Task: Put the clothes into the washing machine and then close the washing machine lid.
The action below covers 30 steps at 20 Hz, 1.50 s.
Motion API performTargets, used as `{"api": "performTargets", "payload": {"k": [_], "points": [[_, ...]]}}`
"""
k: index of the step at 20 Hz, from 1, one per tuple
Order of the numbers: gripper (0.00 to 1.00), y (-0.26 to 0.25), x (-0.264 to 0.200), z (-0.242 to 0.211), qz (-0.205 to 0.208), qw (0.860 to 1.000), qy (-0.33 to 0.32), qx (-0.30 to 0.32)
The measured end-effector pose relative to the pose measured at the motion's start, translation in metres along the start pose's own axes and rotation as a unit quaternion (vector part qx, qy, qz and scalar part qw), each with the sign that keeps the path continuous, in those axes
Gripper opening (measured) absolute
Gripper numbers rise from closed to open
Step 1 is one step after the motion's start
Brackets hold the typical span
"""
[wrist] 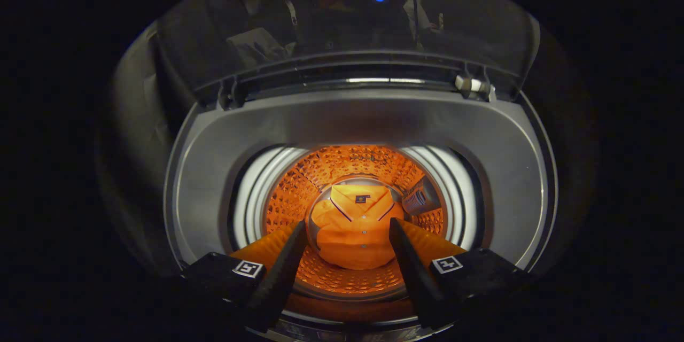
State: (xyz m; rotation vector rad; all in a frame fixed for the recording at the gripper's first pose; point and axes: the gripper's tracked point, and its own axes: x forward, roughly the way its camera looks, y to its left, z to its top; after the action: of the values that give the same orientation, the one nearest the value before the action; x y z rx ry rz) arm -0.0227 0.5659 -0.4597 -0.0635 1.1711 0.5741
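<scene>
The washing machine [352,133] is seen from above, its lid [363,26] raised upright beyond the fingers so the drum [299,192] stays accessible. An orange shirt [352,230] is laid folded on the drum floor, below and between the fingers. The gripper [347,235] is held spread, grasping nothing, the shirt judged delivered.
</scene>
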Motion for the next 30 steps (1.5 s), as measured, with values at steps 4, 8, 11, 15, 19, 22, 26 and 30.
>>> {"api": "performTargets", "payload": {"k": [4, 8, 11, 15, 19, 22, 26, 30], "points": [[0.99, 0.006, -0.033, 0.026, 0.029, 0.997, -0.073, -0.004], [0.99, 0.005, -0.085, 0.06, 0.044, 0.986, -0.157, -0.02], [0.99, 0.006, -0.126, 0.087, 0.049, 0.974, -0.219, -0.024], [0.98, 0.01, -0.194, 0.157, 0.078, 0.942, -0.327, -0.002], [0.98, 0.0, -0.248, 0.237, 0.068, 0.92, -0.387, -0.008], [0.98, -0.005, -0.264, 0.275, 0.059, 0.916, -0.397, -0.002], [0.98, -0.015, -0.24, 0.309, 0.048, 0.922, -0.385, 0.007], [0.98, -0.024, -0.214, 0.353, 0.01, 0.923, -0.384, -0.024]]}}
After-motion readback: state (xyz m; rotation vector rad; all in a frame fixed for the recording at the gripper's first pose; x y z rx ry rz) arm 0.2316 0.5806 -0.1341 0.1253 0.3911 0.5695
